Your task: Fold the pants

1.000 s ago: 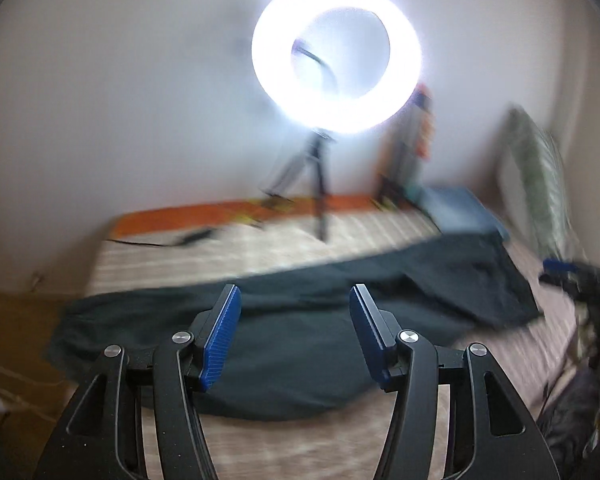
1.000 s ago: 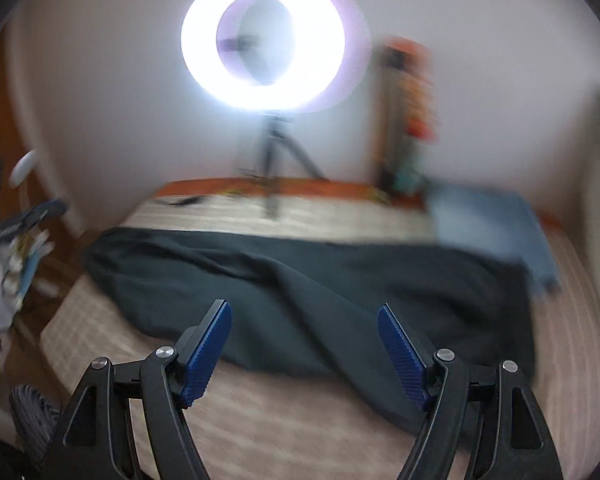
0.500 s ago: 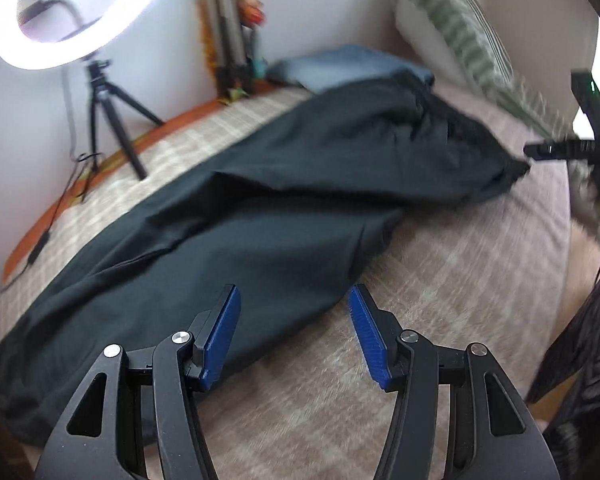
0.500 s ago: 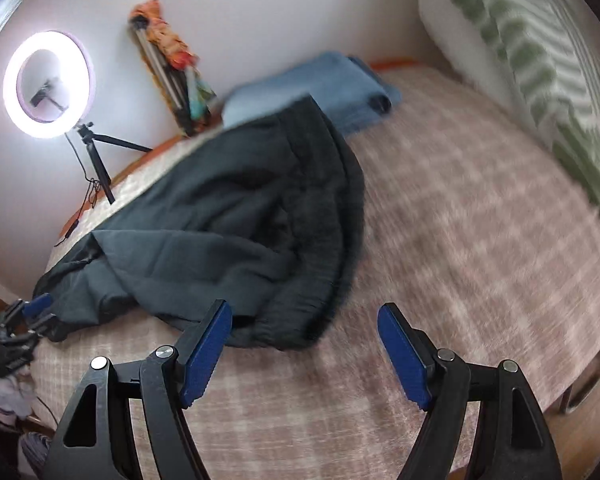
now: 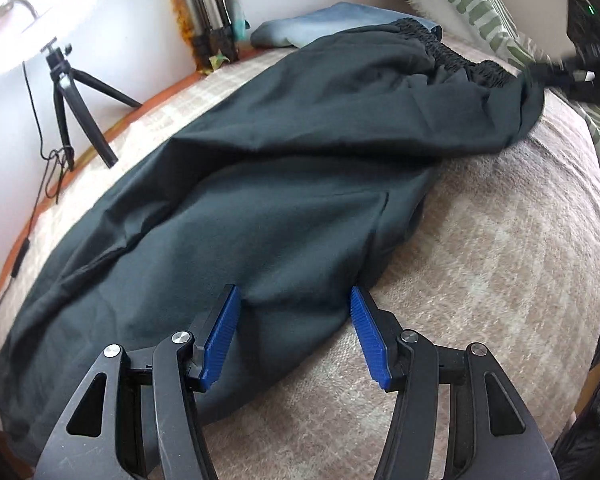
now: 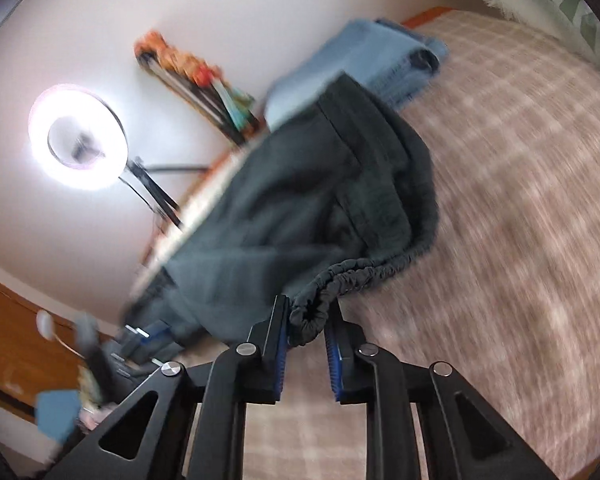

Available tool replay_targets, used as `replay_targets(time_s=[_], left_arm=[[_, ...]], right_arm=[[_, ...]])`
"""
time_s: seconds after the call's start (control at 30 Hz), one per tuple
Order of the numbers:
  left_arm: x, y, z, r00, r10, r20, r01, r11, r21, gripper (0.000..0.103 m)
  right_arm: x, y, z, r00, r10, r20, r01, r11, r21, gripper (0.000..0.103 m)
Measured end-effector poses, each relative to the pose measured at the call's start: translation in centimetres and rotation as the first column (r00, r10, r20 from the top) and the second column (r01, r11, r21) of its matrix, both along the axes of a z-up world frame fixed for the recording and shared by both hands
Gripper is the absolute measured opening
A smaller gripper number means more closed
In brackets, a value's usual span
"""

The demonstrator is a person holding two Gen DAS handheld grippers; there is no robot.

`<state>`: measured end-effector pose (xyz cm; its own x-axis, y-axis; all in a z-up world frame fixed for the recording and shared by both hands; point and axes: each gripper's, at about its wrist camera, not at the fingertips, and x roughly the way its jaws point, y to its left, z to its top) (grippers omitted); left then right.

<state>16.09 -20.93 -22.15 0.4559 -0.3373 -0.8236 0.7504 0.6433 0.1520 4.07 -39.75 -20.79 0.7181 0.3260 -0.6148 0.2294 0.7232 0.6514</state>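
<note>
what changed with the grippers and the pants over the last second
Both grippers came down from facing the ring light toward the bed. The right gripper has just been closing and now pinches the elastic waistband of the dark pants. The left gripper stays open, now straddling the pants' near edge. The pants still lie spread on the bed.

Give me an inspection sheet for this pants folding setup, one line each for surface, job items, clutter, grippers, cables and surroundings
Surface: bed with a checked beige cover.
Job's things: dark pants spread out unfolded, elastic waistband bunched.
Clutter: folded blue jeans at the far edge.
Grippers: left gripper open, jaws straddling the pants' near edge; right gripper has just been closing and pinches the waistband.
Cables: black cable trailing from the tripod.
Surroundings: lit ring light, white wall, leaf-patterned pillow.
</note>
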Motion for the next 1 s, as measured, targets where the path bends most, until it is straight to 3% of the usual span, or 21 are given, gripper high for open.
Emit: replay_targets(time_s=[0.1, 0.3, 0.63, 0.73, 0.8, 0.9, 1.0], left_arm=[[0.3, 0.2, 0.0, 1.0, -0.001, -0.008, 0.001, 1.0, -0.018, 0.058], [0.3, 0.4, -0.1, 1.0, -0.008, -0.011, 0.007, 0.999, -0.04, 0.058], [0.4, 0.7, -0.2, 1.0, -0.008, -0.025, 0.006, 0.998, -0.064, 0.058], [0.6, 1.1, 0.6, 0.998, -0.014, -0.065, 0.009, 0.997, -0.072, 0.058], [0.7, 1.7, 2.2, 0.998, -0.014, -0.067, 0.007, 0.994, -0.105, 0.058], [1.8, 1.6, 5.2, 1.0, -0.016, -0.018, 0.013, 0.991, -0.136, 0.058], [4.0, -0.6, 6.9, 0.997, -0.055, 0.055, 0.06, 0.992, -0.107, 0.058]], right_arm=[[1.6, -1.1, 2.2, 0.999, -0.009, 0.052, 0.007, 0.999, 0.031, 0.014], [7.4, -3.1, 5.8, 0.996, -0.032, 0.086, 0.035, 0.999, -0.032, 0.013], [16.8, -7.4, 2.6, 0.989, -0.14, -0.048, 0.138, 0.989, -0.044, 0.014], [17.7, -8.3, 1.8, 0.985, -0.136, -0.102, 0.135, 0.991, -0.021, 0.031], [16.8, -8.4, 2.6, 0.993, -0.103, -0.05, 0.103, 0.995, -0.004, 0.049], [13.9, -7.8, 4.5, 0.997, -0.078, 0.011, 0.079, 0.995, -0.067, 0.069], [10.1, -6.8, 5.2, 0.993, -0.111, 0.026, 0.114, 0.976, -0.187, 0.079]])
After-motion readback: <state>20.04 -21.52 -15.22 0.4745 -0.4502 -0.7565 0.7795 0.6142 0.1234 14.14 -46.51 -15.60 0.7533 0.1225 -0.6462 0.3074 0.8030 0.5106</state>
